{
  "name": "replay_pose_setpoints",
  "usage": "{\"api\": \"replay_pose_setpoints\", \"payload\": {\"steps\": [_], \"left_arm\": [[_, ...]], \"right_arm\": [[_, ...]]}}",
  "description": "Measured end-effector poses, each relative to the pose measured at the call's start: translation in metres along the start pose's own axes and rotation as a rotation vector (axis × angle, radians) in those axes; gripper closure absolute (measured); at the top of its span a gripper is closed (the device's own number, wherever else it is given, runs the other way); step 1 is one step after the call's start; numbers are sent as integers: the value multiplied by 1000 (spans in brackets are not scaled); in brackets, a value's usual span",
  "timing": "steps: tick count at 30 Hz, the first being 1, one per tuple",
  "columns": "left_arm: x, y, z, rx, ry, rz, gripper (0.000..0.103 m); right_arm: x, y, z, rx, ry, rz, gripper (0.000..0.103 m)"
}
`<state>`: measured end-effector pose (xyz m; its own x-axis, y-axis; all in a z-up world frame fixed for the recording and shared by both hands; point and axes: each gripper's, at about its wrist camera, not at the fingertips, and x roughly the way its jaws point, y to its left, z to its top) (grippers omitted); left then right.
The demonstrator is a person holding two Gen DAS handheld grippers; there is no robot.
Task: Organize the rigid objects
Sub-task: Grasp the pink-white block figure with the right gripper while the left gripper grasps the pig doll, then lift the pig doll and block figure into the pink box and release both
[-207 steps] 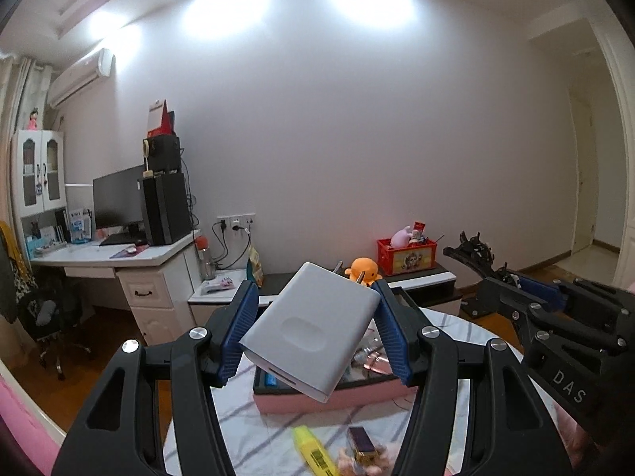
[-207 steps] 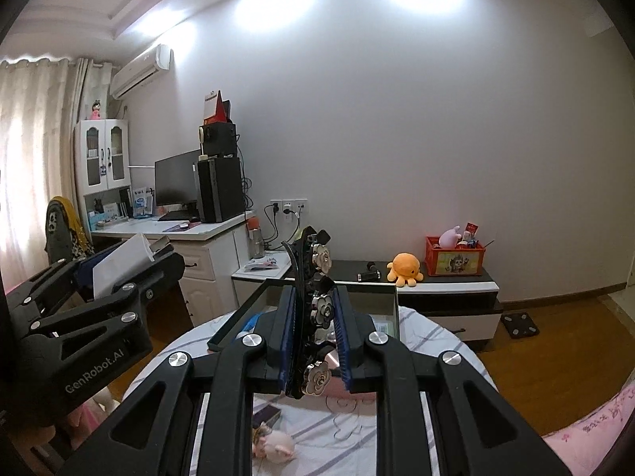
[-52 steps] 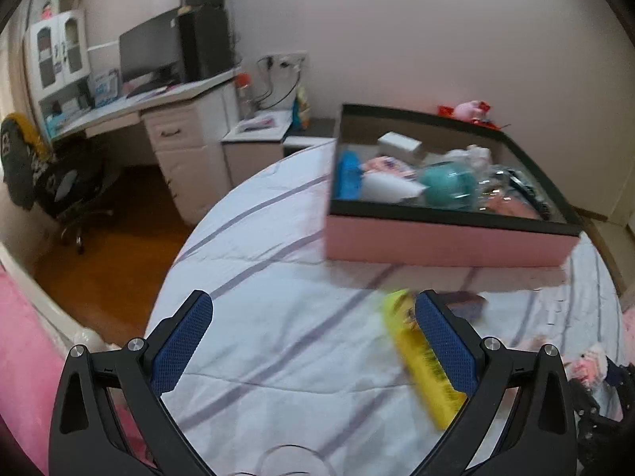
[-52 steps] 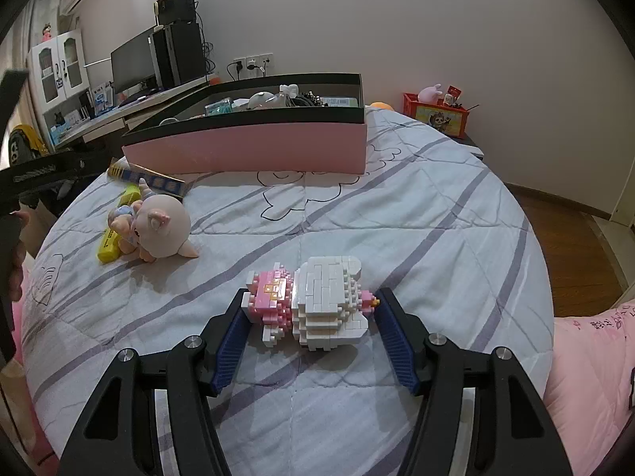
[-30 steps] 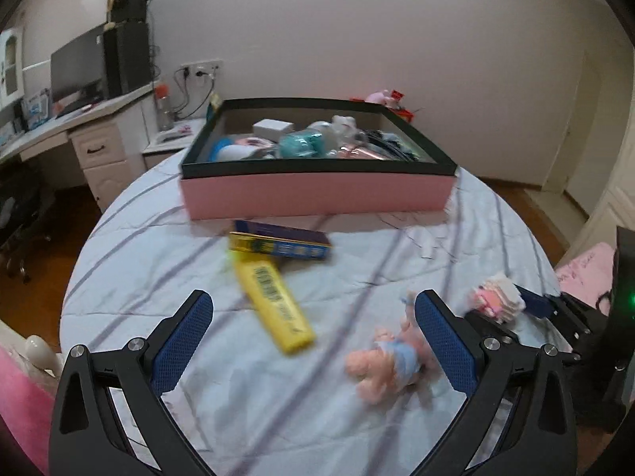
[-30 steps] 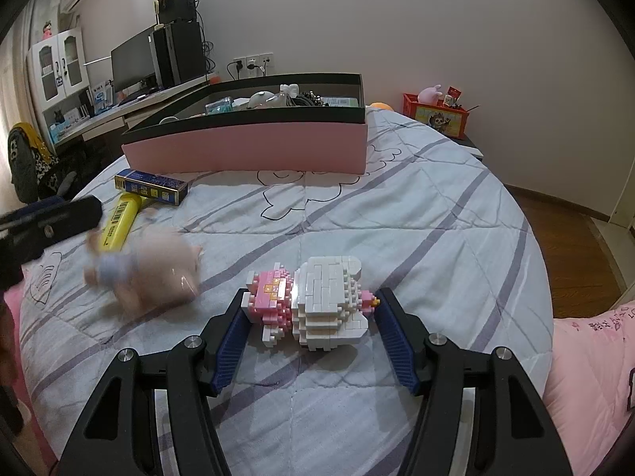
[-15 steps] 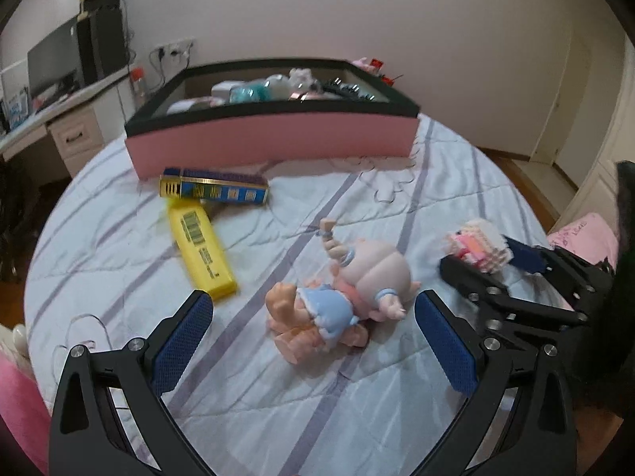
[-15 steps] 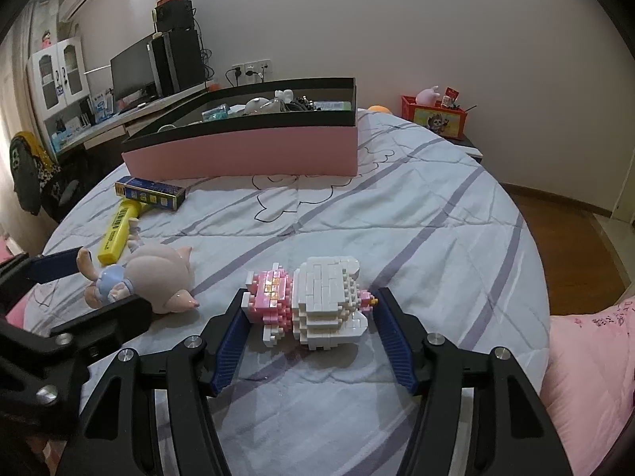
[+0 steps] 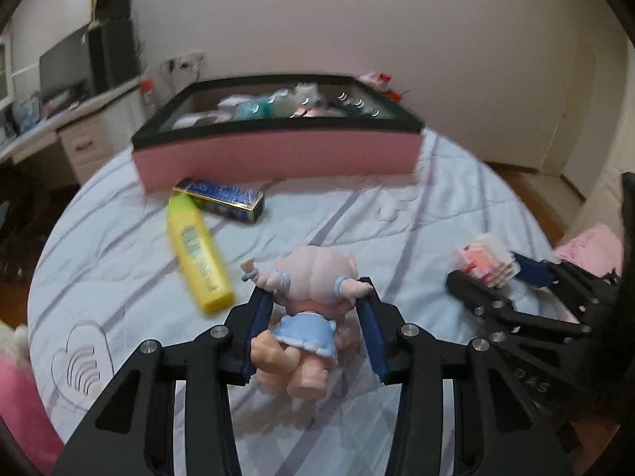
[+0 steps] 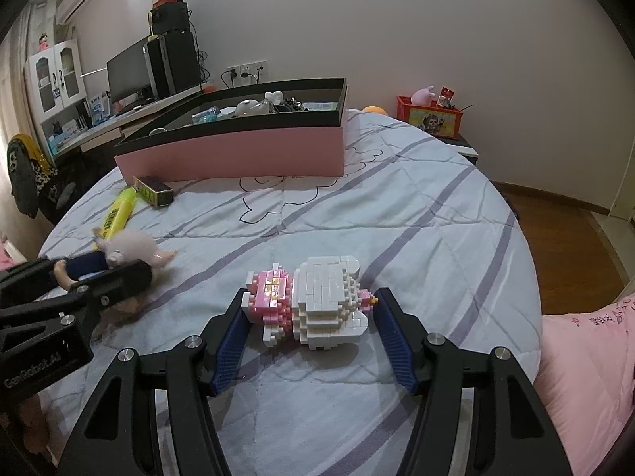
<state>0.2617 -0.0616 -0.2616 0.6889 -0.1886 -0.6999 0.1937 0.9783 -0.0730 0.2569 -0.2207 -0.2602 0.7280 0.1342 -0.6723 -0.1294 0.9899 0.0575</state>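
A pink doll in a blue dress point(image 9: 307, 309) lies on the round quilted bed, between the fingers of my left gripper point(image 9: 313, 305), whose jaws are closing around it with a small gap still at the right pad. The doll also shows in the right wrist view point(image 10: 131, 248). A pink-and-white brick figure point(image 10: 313, 303) lies between the open jaws of my right gripper point(image 10: 311, 309), which stands around it without squeezing. The figure shows at the right in the left wrist view point(image 9: 486, 261). The pink box with a black rim point(image 9: 278, 154) holds several items.
A yellow marker point(image 9: 198, 254) and a blue-and-gold carton point(image 9: 222, 196) lie in front of the box point(image 10: 238, 150). The bed's edge curves close on the right, with wooden floor point(image 10: 563, 234) beyond. A desk with a monitor point(image 10: 127, 73) stands at the back left.
My left gripper has swung over to the doll, come down around it and narrowed its jaws. My right gripper has stayed open around the brick figure.
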Motion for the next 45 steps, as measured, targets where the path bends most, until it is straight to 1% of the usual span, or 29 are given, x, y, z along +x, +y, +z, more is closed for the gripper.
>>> {"api": "replay_pose_setpoints", "payload": {"steps": [2, 3, 4, 6, 8, 9, 11, 15, 19, 20, 22, 25, 30, 35, 36, 40, 43, 45], "left_arm": [[-3, 5, 0, -40, -4, -10, 59], [-3, 6, -1, -45, 2, -10, 56], [-1, 6, -1, -43, 11, -4, 50], [5, 6, -1, -34, 29, -9, 48], [4, 2, 2, -7, 34, 2, 49], [7, 0, 1, 12, 32, 12, 52], [8, -3, 1, 35, 29, 21, 54], [5, 3, -2, 38, 15, 8, 54], [-2, 1, -4, 57, -22, 20, 54], [-6, 1, -3, 58, -29, 22, 54], [-16, 2, 0, 53, -66, 26, 54], [-37, 7, 8, 57, -127, 46, 54], [-72, 12, 29, 50, -238, 72, 54], [-107, 15, 47, 44, -362, 106, 54], [-111, 14, 50, 44, -377, 107, 54], [-130, 18, 59, 45, -437, 127, 54], [-140, 23, 66, 41, -469, 130, 54], [-146, 26, 70, 42, -491, 145, 54]], "right_arm": [[0, 1, 0, -3, 3, -6, 40], [0, 1, 0, -4, 5, -8, 40], [1, 2, 0, -4, 6, -11, 40], [1, 2, 1, -3, 8, -16, 39], [2, 4, 2, -9, 13, -22, 39], [2, 4, 2, -7, 14, -23, 39], [3, 5, 2, -14, 17, -29, 39], [0, 3, 1, -10, 6, -17, 40], [-9, 2, 4, 23, -22, 24, 40], [-12, 4, 5, 23, -31, 22, 40], [-19, 7, 9, 23, -49, 23, 40], [-37, 13, 20, 26, -105, 33, 40], [-76, 32, 41, -4, -232, 27, 40], [-106, 53, 59, -34, -328, 29, 40], [-112, 56, 63, -33, -355, 34, 40], [-128, 68, 78, -47, -409, 33, 40], [-135, 74, 86, -57, -438, 35, 40], [-137, 80, 94, -70, -451, 35, 40]]}}
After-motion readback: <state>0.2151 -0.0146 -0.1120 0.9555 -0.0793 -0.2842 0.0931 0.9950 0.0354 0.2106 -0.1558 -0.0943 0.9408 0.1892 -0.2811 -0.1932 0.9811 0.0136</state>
